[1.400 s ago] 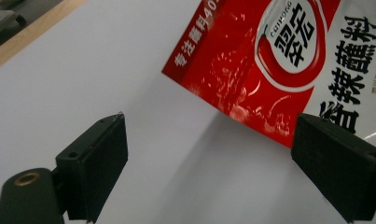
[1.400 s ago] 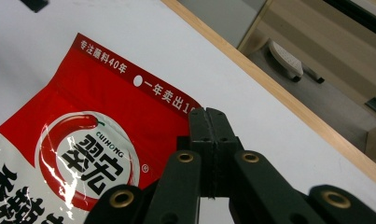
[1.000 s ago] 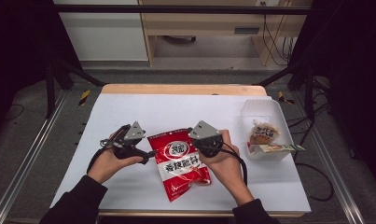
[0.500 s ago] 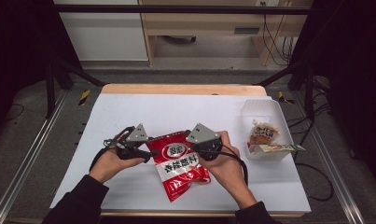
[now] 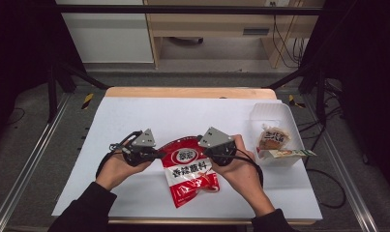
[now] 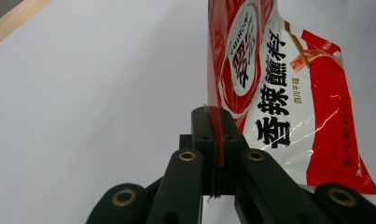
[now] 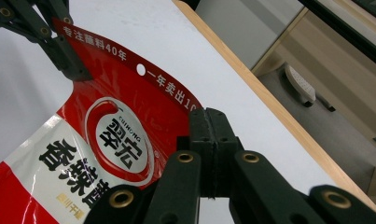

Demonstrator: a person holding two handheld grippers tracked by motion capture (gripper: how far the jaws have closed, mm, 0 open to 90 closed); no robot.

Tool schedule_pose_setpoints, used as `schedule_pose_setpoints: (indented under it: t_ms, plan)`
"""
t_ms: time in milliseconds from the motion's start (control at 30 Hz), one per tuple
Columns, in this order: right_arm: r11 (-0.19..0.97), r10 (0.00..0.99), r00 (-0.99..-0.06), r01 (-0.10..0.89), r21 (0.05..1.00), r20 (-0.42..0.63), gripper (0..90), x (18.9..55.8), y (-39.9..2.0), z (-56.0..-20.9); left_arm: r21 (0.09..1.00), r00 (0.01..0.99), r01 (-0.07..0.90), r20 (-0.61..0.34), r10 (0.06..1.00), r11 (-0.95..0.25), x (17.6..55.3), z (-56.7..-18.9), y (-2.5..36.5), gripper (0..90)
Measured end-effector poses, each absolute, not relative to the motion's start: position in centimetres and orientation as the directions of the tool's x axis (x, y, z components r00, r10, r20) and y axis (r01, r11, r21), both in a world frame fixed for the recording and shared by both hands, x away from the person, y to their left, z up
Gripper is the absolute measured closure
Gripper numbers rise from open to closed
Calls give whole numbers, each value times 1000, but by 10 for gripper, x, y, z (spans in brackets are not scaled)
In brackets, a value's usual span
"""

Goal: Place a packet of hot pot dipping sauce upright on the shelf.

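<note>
A red and white seasoning pouch (image 5: 190, 170) with Chinese print lies at the front middle of the white table, its top edge lifted. My left gripper (image 5: 159, 153) has just been closing its jaws and now pinches the pouch's upper left corner; in the left gripper view the red edge of the pouch (image 6: 279, 107) sits clamped between the left gripper's (image 6: 215, 116) pads. My right gripper (image 5: 204, 151) is shut on the pouch's upper right corner. The right gripper view shows the right gripper (image 7: 208, 116) biting the pouch's (image 7: 106, 140) top seam, with the left gripper (image 7: 73, 70) at the far corner.
A clear plastic box (image 5: 272, 112) stands at the table's right edge, holding a wrapped snack (image 5: 274, 137) and a flat packet (image 5: 285, 153). The wooden table edge (image 5: 192, 92) runs along the back. White tabletop (image 5: 149, 118) stretches behind the grippers.
My left gripper moved right to the pouch and its jaws closed on the upper left corner. The pouch's top edge has risen slightly. The right gripper kept its grip.
</note>
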State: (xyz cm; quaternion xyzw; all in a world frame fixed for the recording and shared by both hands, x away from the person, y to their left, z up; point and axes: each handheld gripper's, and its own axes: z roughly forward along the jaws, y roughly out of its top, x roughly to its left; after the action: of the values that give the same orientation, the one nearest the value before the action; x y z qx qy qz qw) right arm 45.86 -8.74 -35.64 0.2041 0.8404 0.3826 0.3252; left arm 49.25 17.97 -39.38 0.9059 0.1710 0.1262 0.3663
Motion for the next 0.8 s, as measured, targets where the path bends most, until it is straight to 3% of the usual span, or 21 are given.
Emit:
schedule_pose_setpoints:
  t_ms: [100,333,567,700,800]
  plan:
    - [620,590,-716,105,778,-373,900,461,-92,-355,704,913,200,118,390,-681,492,-392,177,899]
    - [651,580,-709,109,751,-400,565,466,-102,-355,704,919,154,156,363,-693,490,-381,172,900]
    - [680,544,-758,145,719,-361,343,473,-110,-351,689,925,104,198,324,-717,489,-365,166,900]
    - [707,512,-788,159,689,-343,314,479,-112,-349,691,927,79,215,308,-719,489,-356,163,900]
    - [714,493,-807,163,681,-324,362,481,-112,-346,686,928,67,224,299,-724,489,-351,162,900]
